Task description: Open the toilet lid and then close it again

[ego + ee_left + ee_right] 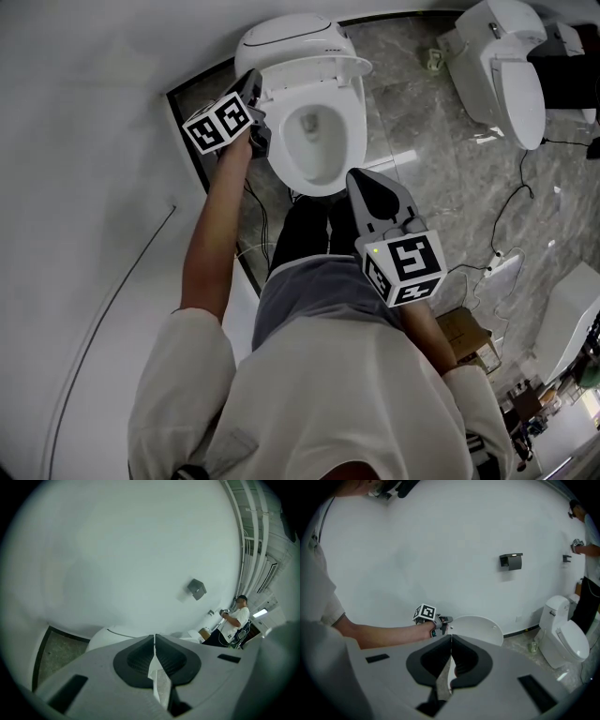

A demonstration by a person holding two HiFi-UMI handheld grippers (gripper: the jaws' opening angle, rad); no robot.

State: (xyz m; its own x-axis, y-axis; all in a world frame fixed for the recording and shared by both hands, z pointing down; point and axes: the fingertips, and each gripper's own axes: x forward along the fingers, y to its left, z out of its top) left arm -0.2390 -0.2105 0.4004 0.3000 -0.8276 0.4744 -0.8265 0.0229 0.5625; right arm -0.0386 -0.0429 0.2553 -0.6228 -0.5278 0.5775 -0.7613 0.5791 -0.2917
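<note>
The white toilet [314, 131] stands against the wall with its lid [309, 67] raised, leaning near the tank [292, 36]. In the right gripper view the lid [477, 629] stands upright. My left gripper [255, 82] is at the lid's left edge; its jaws are shut with nothing between them, and whether the tips touch the lid I cannot tell. The left gripper view shows the shut tips [154, 637] before the white tank [105, 637]. My right gripper [367, 187] hangs shut and empty over the bowl's front rim, and its tips [451, 638] meet.
A white wall fills the left side. A second toilet [511, 66] stands at the back right, and cables [511, 220] trail over the marble floor. Cardboard boxes [464, 337] lie by my right side. A paper holder [511, 560] hangs on the wall. A person [234, 620] stands far off.
</note>
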